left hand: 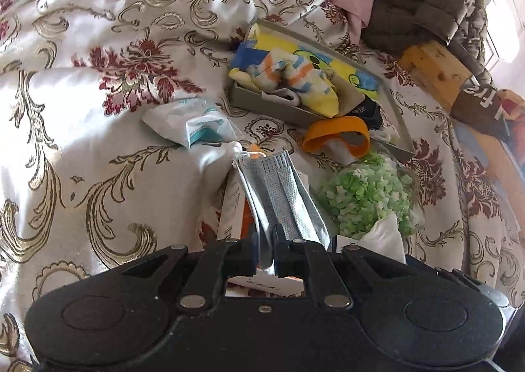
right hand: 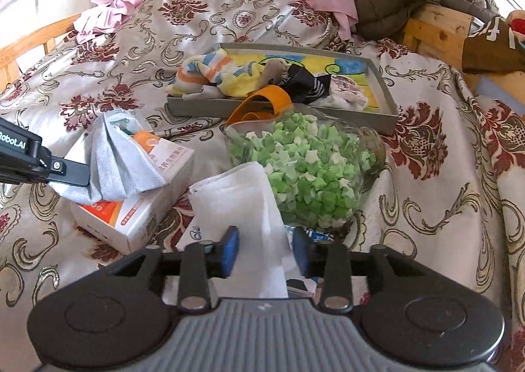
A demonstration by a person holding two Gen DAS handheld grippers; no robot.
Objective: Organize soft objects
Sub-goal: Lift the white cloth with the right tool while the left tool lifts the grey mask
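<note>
- Grey pleated fabric face mask point(left hand: 282, 188): clamped in your left gripper point(left hand: 265, 249).
- White folded tissue point(right hand: 249, 207): lies between your right gripper's point(right hand: 265, 252) parted jaws, unpressed.

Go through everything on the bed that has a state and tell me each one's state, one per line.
Left gripper: jaws shut on grey face mask.
Right gripper: jaws open, white tissue between them.
Grey tray: holds socks.
Jar of green paper stars: lying on its side.
Orange-and-white box: closed.
</note>
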